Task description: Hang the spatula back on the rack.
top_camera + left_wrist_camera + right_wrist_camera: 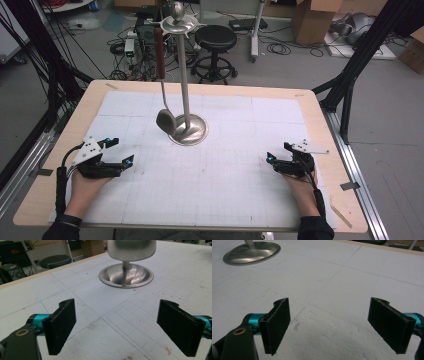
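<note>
A metal stand (185, 75) rises from a round base (196, 134) at the middle of the table. From its top hooks hangs a ladle (160, 60) with a brown handle, its bowl (166, 121) just above the base. My left gripper (122, 151) rests open at the near left, empty. In the left gripper view the black jaws stand wide apart around my left gripper (117, 327), with the ladle bowl (131, 248) and base (112, 277) ahead. My right gripper (278, 152) is open at the near right, and my right gripper (329, 325) holds nothing, with the base (252, 253) far left.
A white gridded foam sheet (225, 190) covers the wooden table (327, 150). Behind the table stand a black stool (215, 37), cardboard boxes (312, 20) and floor cables. Black frame posts (357, 65) flank the table's sides.
</note>
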Motion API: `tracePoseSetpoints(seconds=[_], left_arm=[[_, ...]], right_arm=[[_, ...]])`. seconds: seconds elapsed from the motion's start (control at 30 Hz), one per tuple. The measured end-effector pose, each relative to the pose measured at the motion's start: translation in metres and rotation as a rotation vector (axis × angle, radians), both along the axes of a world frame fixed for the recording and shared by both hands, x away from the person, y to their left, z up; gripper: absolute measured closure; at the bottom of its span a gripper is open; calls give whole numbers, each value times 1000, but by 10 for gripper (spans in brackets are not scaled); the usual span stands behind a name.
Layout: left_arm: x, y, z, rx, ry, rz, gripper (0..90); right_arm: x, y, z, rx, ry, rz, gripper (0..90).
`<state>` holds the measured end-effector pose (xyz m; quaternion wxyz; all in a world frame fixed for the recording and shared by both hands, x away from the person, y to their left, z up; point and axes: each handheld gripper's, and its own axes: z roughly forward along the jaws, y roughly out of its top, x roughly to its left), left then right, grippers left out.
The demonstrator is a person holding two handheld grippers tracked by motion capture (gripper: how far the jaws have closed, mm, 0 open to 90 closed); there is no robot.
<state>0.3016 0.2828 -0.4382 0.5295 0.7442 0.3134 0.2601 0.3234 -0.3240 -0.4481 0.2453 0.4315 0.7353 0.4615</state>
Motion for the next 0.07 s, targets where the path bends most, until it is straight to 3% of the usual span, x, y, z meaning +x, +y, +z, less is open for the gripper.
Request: tracePoseSetpoints(seconds=[0.07], left_arm=[[0, 0, 0, 0, -4, 4, 164]], right_arm=[[0, 0, 0, 1, 1, 0, 174]])
